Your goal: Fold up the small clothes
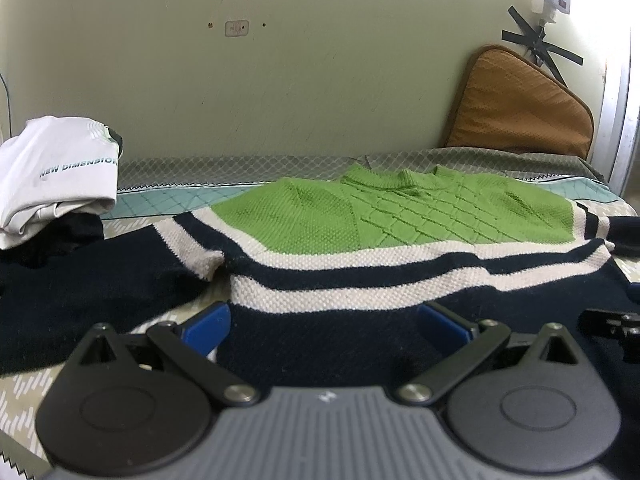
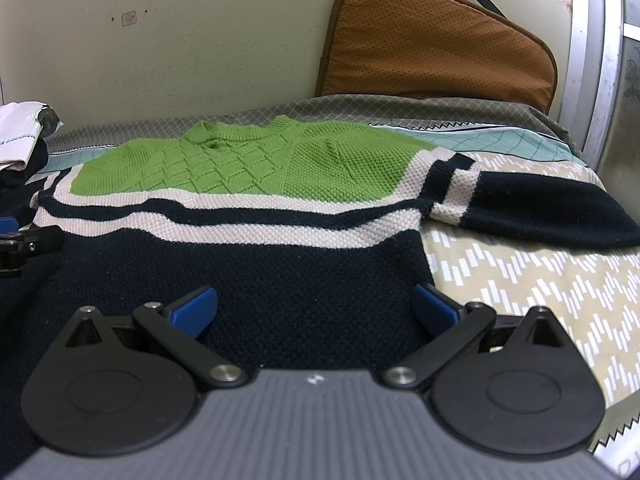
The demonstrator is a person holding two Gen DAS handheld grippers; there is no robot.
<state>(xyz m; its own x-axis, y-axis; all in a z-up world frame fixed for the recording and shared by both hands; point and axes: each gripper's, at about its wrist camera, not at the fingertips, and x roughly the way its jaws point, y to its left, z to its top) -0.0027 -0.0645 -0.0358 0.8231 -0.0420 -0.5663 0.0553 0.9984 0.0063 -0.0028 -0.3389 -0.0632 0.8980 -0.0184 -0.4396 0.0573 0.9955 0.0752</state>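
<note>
on patterned bedsheet point(image 2: 520, 264): flat knitted sweater point(image 1: 360, 216), green-navy-cream; both jaws wide open, empty.

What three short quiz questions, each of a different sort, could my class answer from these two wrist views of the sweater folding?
1. True or false: the sweater lies spread flat with both sleeves out to the sides.
2. Which colour is its collar end: A navy, B green, C cream?
3. Fill in: the brown cushion leans against the ____.

Key
1. True.
2. B.
3. Wall. Both the left gripper and right gripper are open at the navy hem.
</note>
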